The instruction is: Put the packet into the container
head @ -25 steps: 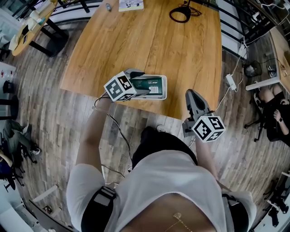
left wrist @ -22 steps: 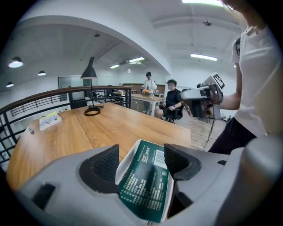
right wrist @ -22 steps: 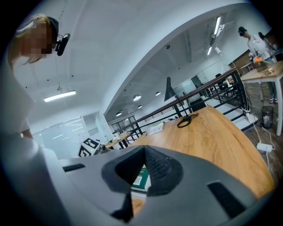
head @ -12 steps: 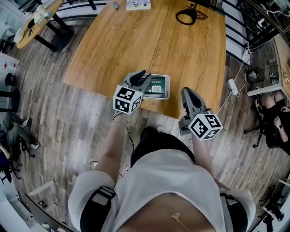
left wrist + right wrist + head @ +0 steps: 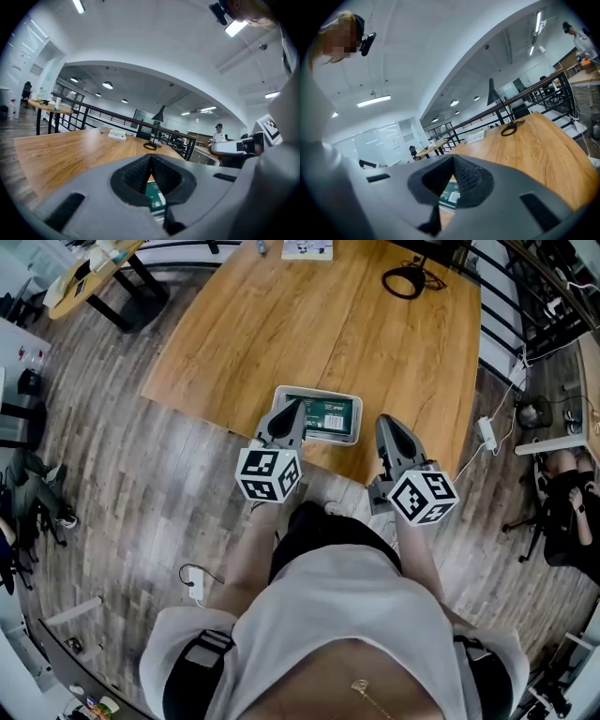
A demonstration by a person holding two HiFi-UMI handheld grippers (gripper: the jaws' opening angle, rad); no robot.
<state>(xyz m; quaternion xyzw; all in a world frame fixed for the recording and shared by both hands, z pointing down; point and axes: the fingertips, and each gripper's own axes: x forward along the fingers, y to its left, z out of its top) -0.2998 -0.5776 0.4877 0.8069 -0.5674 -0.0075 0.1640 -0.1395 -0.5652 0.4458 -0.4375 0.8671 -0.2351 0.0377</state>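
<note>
At the near edge of the light-brown wooden worktop (image 5: 356, 324), the left gripper's (image 5: 297, 405) grey jaws have just been closing and now meet on nothing. The right gripper's (image 5: 383, 419) jaws are also together and empty. Just beyond them, the white rectangular container (image 5: 357, 424) holds the flat dark-green packet (image 5: 330, 414), whose white label is too small to read.

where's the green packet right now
In the head view, the green packet lies inside the white rectangular container at the wooden table's near edge, just beyond the left gripper and left of the right gripper.
</note>
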